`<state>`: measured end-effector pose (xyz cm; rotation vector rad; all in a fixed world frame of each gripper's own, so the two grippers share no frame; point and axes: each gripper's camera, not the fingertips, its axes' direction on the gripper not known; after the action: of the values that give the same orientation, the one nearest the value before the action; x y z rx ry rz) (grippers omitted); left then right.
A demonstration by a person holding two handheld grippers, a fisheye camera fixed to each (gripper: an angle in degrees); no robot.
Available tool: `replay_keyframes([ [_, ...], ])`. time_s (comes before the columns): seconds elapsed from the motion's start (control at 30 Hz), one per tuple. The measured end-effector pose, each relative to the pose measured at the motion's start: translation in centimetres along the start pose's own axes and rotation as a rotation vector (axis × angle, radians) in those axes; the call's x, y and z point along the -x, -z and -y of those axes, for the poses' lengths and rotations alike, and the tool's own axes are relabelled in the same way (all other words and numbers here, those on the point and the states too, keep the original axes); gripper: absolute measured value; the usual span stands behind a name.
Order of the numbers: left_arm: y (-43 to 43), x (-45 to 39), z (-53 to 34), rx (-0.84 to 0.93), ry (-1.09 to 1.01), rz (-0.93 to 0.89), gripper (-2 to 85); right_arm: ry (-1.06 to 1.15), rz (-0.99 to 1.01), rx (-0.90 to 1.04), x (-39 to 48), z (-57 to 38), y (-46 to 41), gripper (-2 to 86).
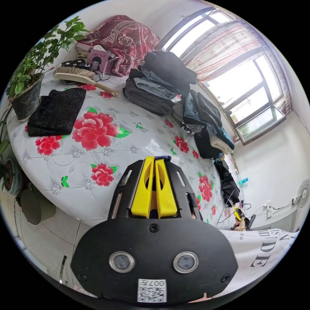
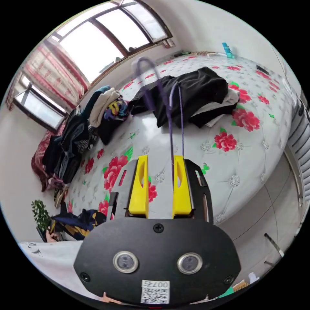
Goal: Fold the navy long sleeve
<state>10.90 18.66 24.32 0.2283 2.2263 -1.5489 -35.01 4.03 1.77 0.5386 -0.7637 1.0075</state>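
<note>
pre-fold step by the look of it: long sleeve (image 2: 79,222) not laid out yet, bunched low at the near edge of the bed (image 1: 97,151), close to the person's body, seen at lower left of the right gripper view. left tool (image 1: 154,159) with jaws together, a sliver of navy cloth poking out at the tips and between the yellow jaws, so judged clamped on the long sleeve. right tool (image 2: 160,156) with jaws apart, purple hanger (image 2: 161,93) wires running up between them, close to the right jaw, hook end topmost; can't tell whether wire rests on a jaw or just passes through. same hanger visible small at right of the left gripper view. left tool aimed across the bed toward the clothes piles (image 1: 161,84) and window; right tool aimed along the bed toward a black garment heap (image 2: 193,90). next move likely needs: hanger dropped aside off the work area, long sleeve carried onto the bare floral patch of bed in front, spread flat, second corner picked up by the right tool. risk: wire snagging on cloth if not cleared first.
</note>
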Motion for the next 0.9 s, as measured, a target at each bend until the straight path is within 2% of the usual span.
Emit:
replay_keyframes([
  [0.13,0.8,0.4,-0.6,0.000,0.007,-0.024,-1.0,0.386,0.050,0.144,10.1,-3.9,-4.5,9.5],
  [0.17,0.9,0.5,-0.7,0.000,0.010,-0.029,-1.0,0.497,-0.010,0.154,12.9,-5.1,-5.9,9.2],
  [0.27,1.3,0.6,-0.8,0.007,0.004,-0.040,-1.0,0.525,-0.193,0.107,16.1,-6.4,-9.1,7.9],
  [0.4,1.7,0.5,-0.7,0.023,-0.029,-0.040,-1.0,0.612,-0.118,0.200,18.6,-7.4,-11.9,6.5],
  [0.47,1.9,0.6,-0.9,0.028,-0.040,-0.044,-1.0,0.777,-0.079,0.283,21.3,-10.1,-14.3,5.9],
  [0.53,1.8,0.9,-1.1,0.031,-0.035,-0.057,-1.0,0.820,-0.067,0.377,22.1,-11.9,-17.2,5.4],
  [0.63,1.8,1.5,-1.3,0.037,-0.016,-0.084,-1.0,0.748,-0.078,0.546,20.1,-13.2,-22.0,4.4],
  [0.67,1.9,1.7,-1.3,0.040,-0.015,-0.087,-1.0,0.717,-0.099,0.441,18.9,-12.8,-21.2,3.8],
  [0.7,1.9,1.7,-1.3,0.041,-0.018,-0.087,-1.0,0.691,-0.185,0.433,18.2,-12.4,-21.3,3.4],
  [0.77,2.3,1.8,-1.3,0.048,-0.036,-0.079,-1.0,0.529,-0.502,0.440,13.4,-9.8,-20.9,1.9],
  [0.87,2.4,2.1,-1.5,0.057,-0.043,-0.083,-1.0,0.263,-0.631,0.413,6.9,-7.1,-17.3,1.7],
  [0.9,2.4,2.2,-1.5,0.058,-0.042,-0.085,-1.0,0.245,-0.635,0.392,6.4,-7.0,-16.4,2.0],
])
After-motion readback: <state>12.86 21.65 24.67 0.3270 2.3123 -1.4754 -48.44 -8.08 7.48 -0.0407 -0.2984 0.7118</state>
